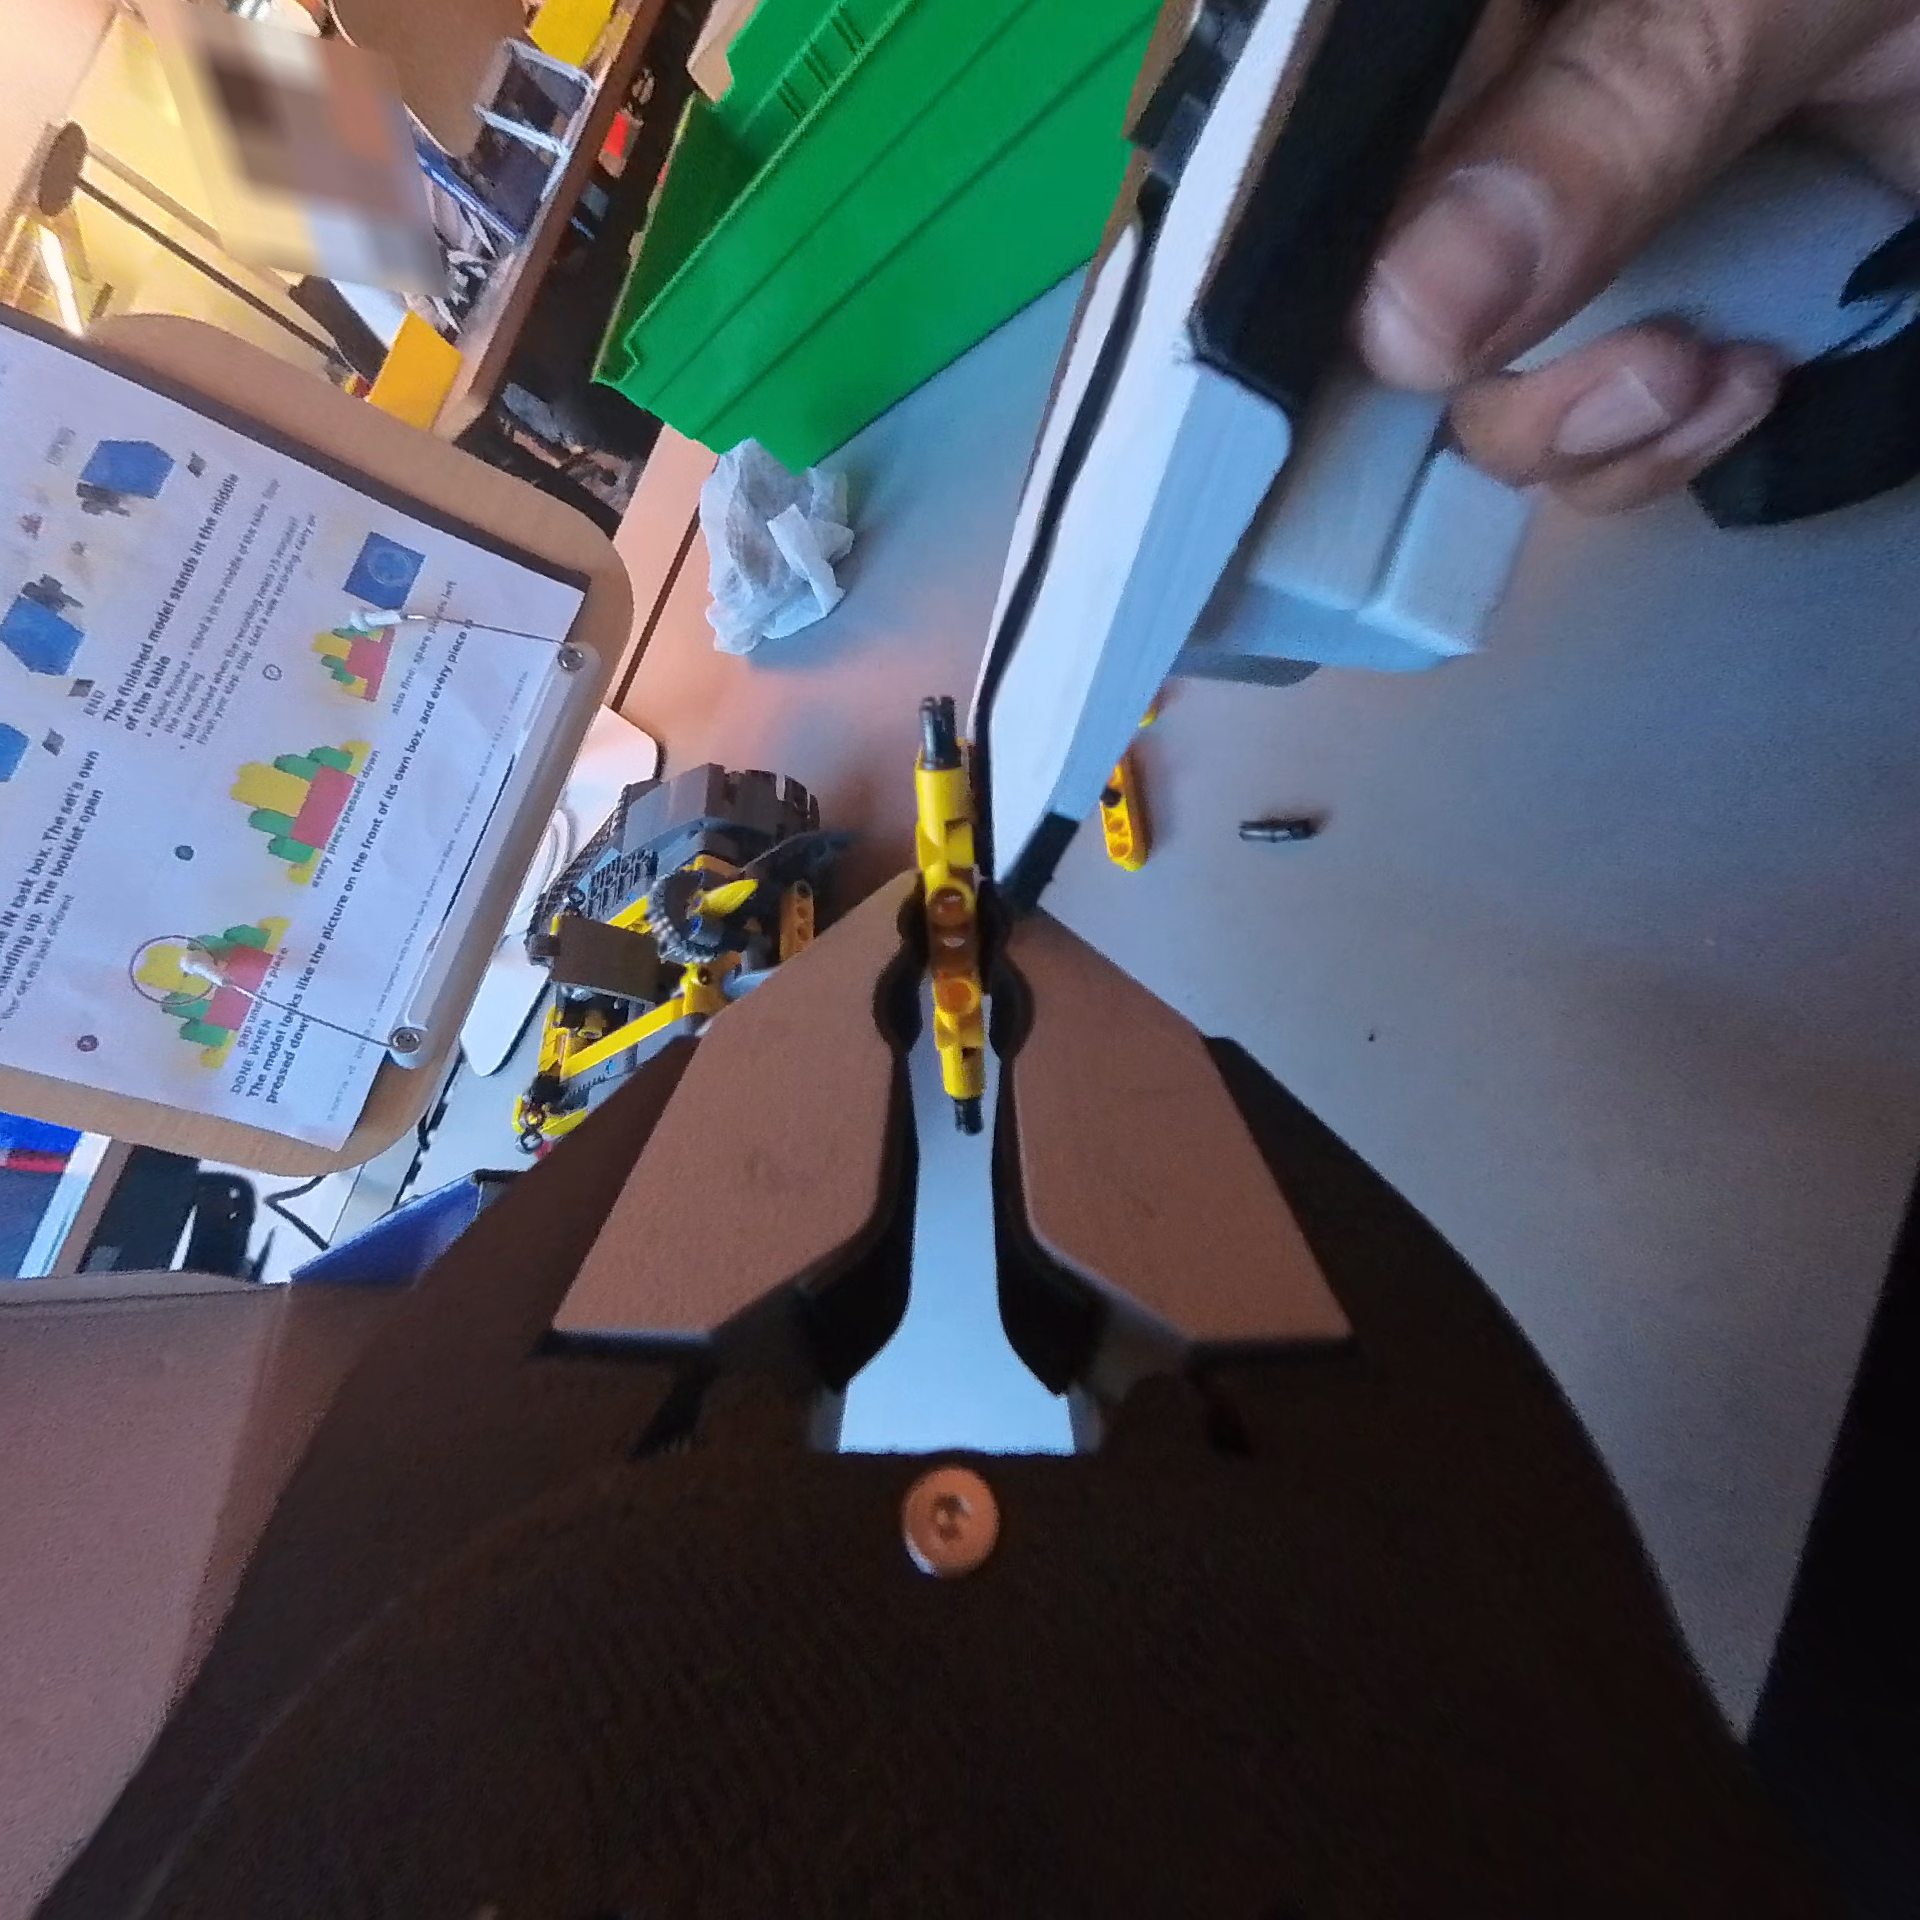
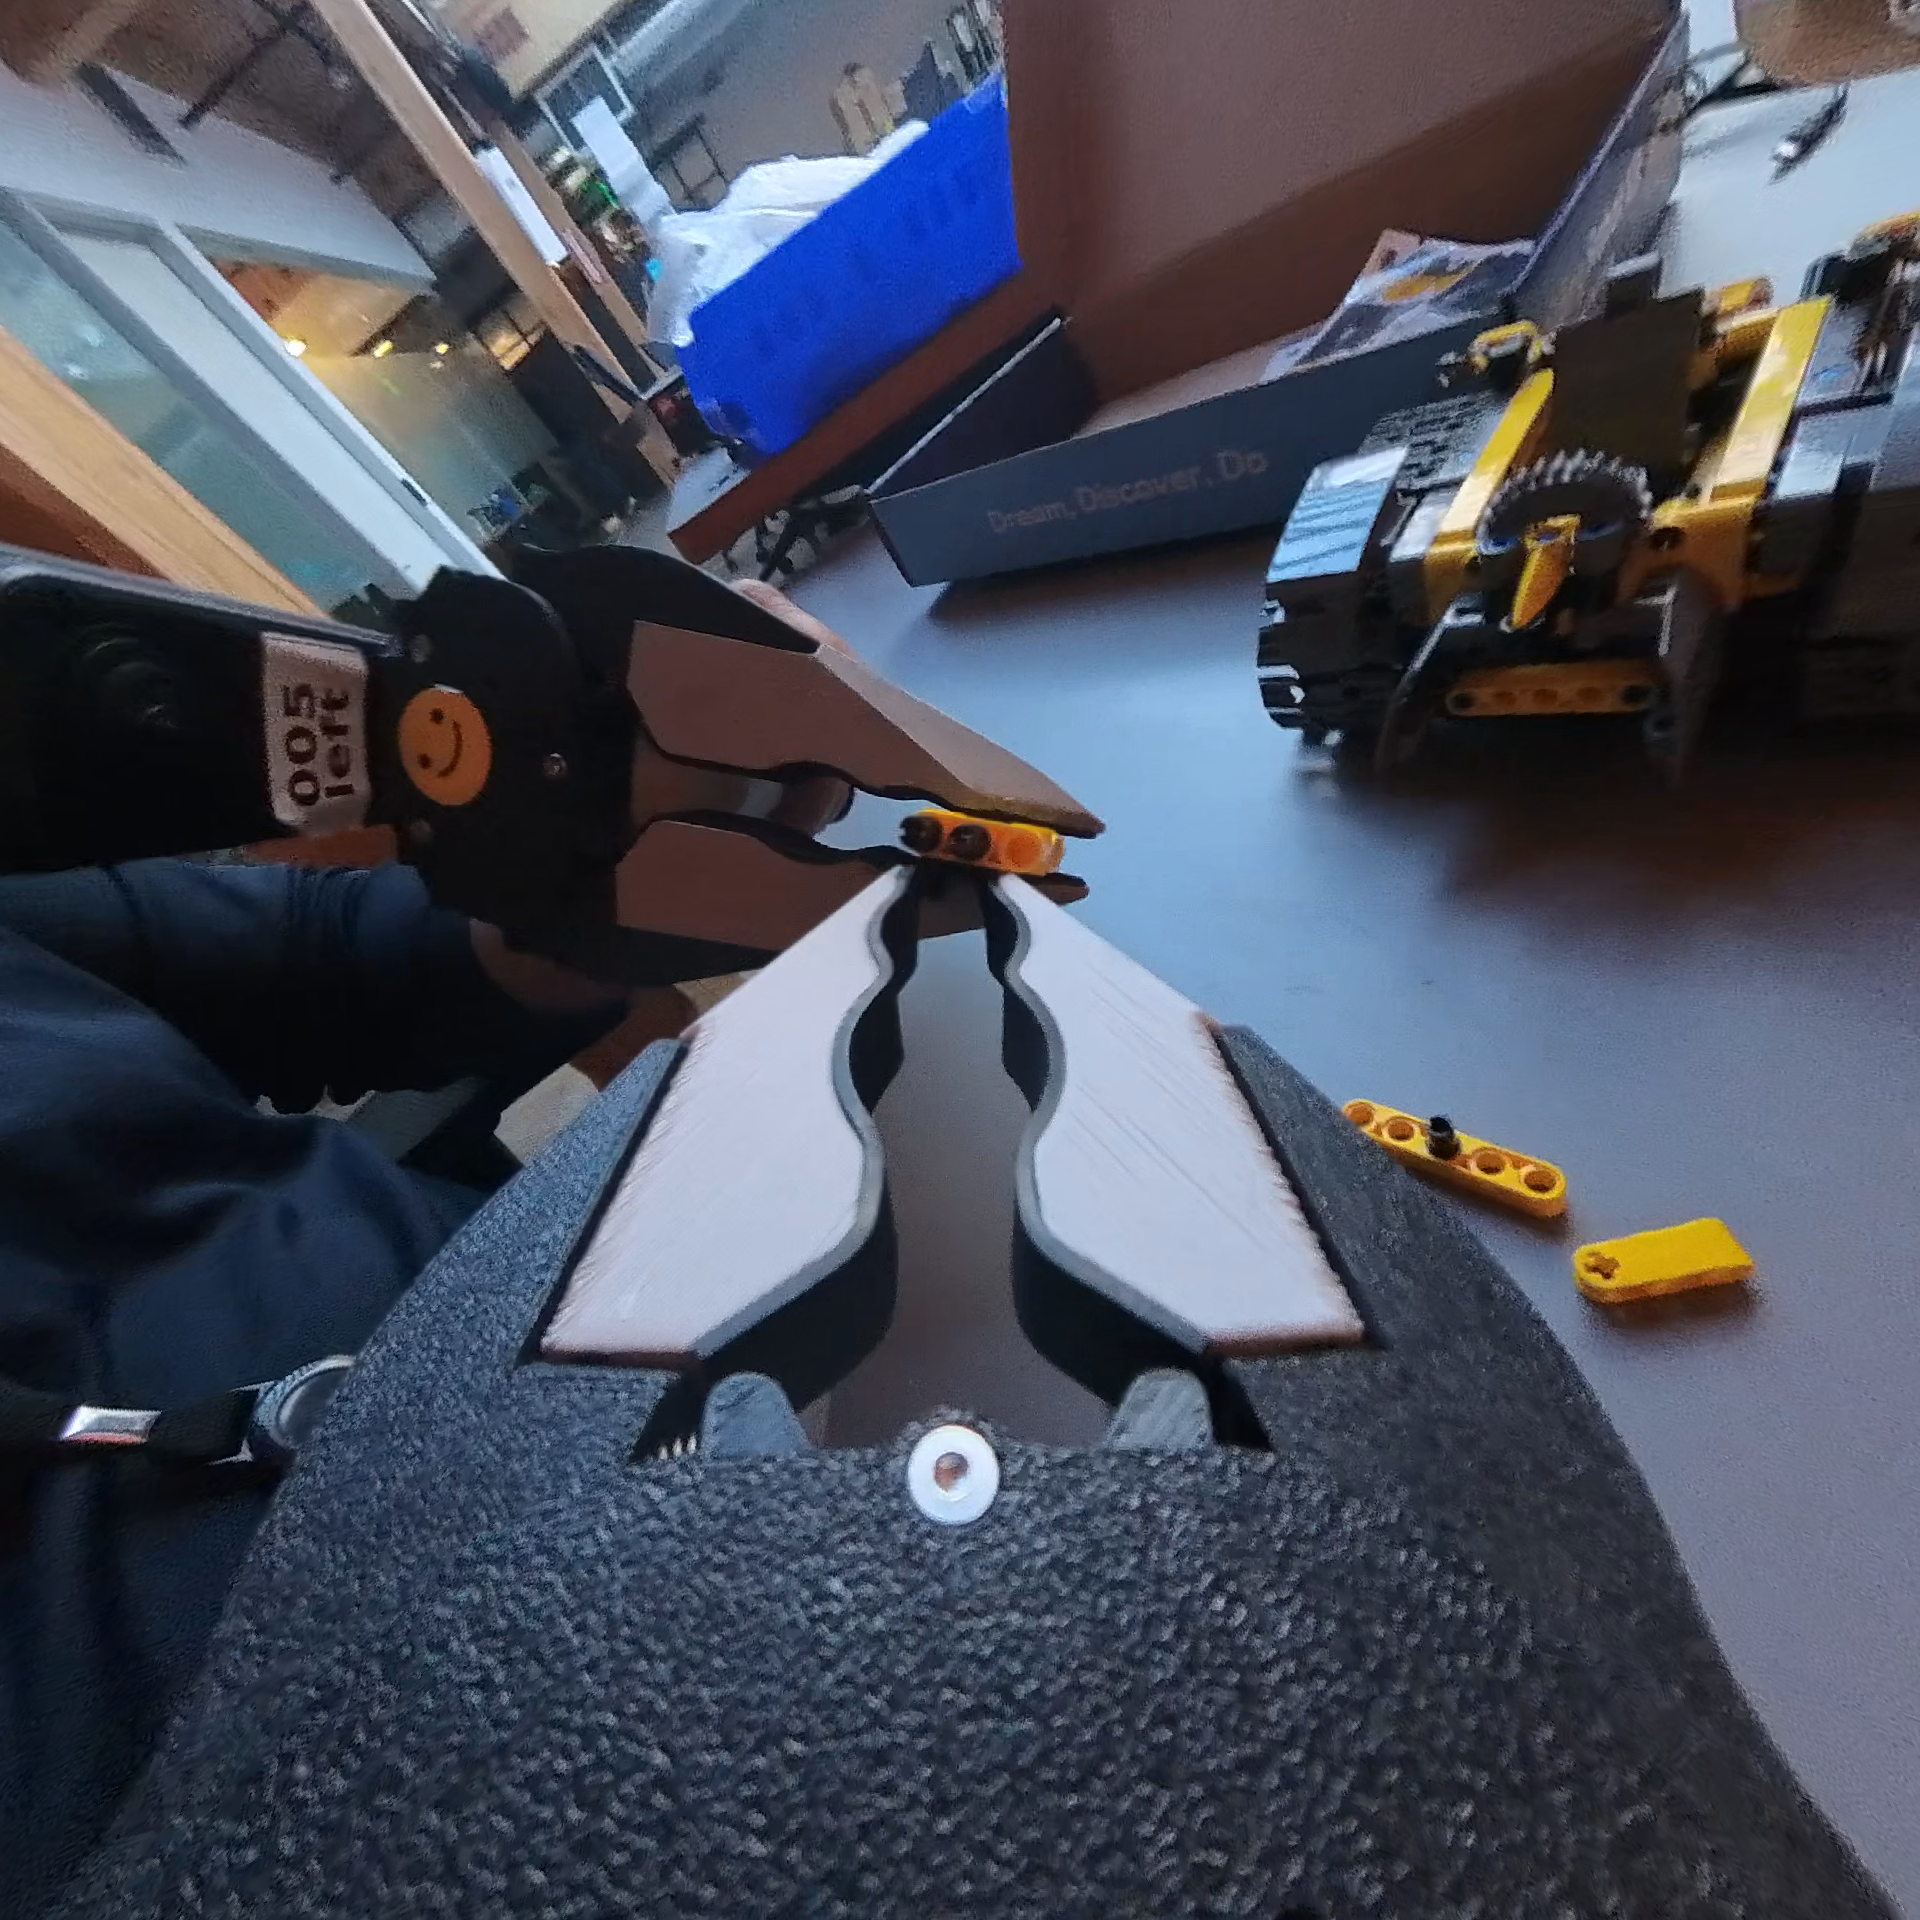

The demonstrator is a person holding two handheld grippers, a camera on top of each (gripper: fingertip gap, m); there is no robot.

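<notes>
My left gripper (image 1: 951, 920) is shut on a short yellow beam (image 1: 948, 862) with round holes and black pins in its ends, held above the grey table. In the right wrist view the left gripper (image 2: 1081, 854) comes in from the left and holds the same beam (image 2: 987, 840) level. My right gripper (image 2: 943, 883) has its tips right under the beam, closed on a small black pin (image 2: 940, 881) that touches the beam's underside. In the left wrist view the right gripper (image 1: 1023, 883) stands edge-on against the beam, with a hand (image 1: 1621, 270) on its grip.
A yellow and black tracked model (image 2: 1558, 582) stands on the table at the right. A yellow beam with a pin (image 2: 1455, 1158), a flat yellow piece (image 2: 1662, 1259) and a loose black pin (image 1: 1278, 828) lie nearby. A green bin (image 1: 883, 208), a printed sheet on a stand (image 1: 260, 727) and a dark box (image 2: 1143, 488) are farther off. From the left gripper's tips to the flat yellow piece (image 2: 1662, 1259) is close to 11 cm.
</notes>
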